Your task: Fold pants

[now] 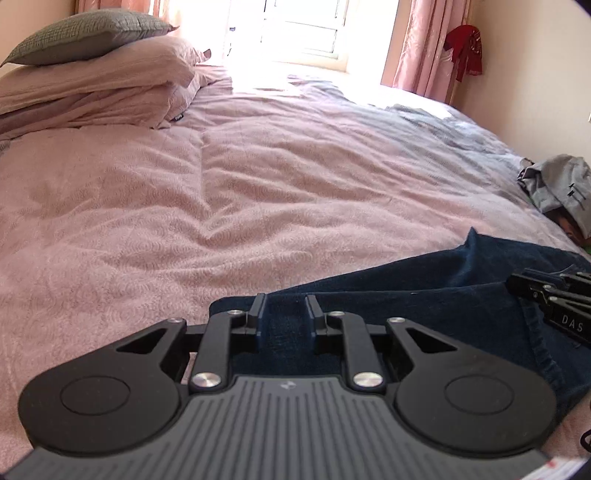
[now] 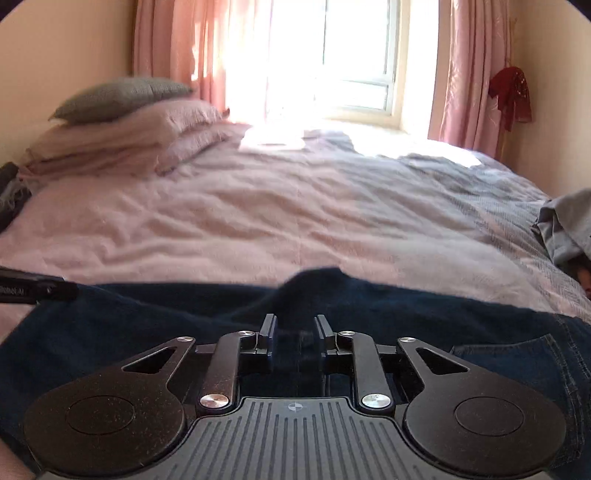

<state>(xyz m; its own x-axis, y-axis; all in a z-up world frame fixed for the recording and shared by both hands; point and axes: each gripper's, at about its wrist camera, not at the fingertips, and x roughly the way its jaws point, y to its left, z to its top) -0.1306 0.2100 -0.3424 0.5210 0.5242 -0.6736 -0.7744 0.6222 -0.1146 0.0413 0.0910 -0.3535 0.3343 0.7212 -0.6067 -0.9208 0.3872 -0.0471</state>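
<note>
Dark blue pants (image 1: 436, 295) lie flat on the bed right under both claws, spread along the near edge of the pink bedspread (image 1: 221, 206). Beyond the claws the bedspread runs wide and wrinkled to a bright window (image 2: 354, 74) with pink curtains (image 2: 469, 74) either side. Ahead and to the left of the claws sits a stack of pink pillows (image 1: 99, 85) with a grey cushion (image 1: 85, 35) on top. Ahead and to the right, at the bed's edge, lies a crumpled grey garment (image 1: 561, 188), and a red cloth (image 2: 511, 96) hangs on the wall above it.

Left claw (image 1: 286, 306): its jaws stand a small way apart over the left end of the pants, with denim showing in the gap; whether the pads actually pinch the cloth I cannot tell. Right claw (image 2: 294, 326): jaws also slightly apart, hovering over a raised ridge of the pants just ahead of it, and a grip cannot be made out there either. That view is blurred.
</note>
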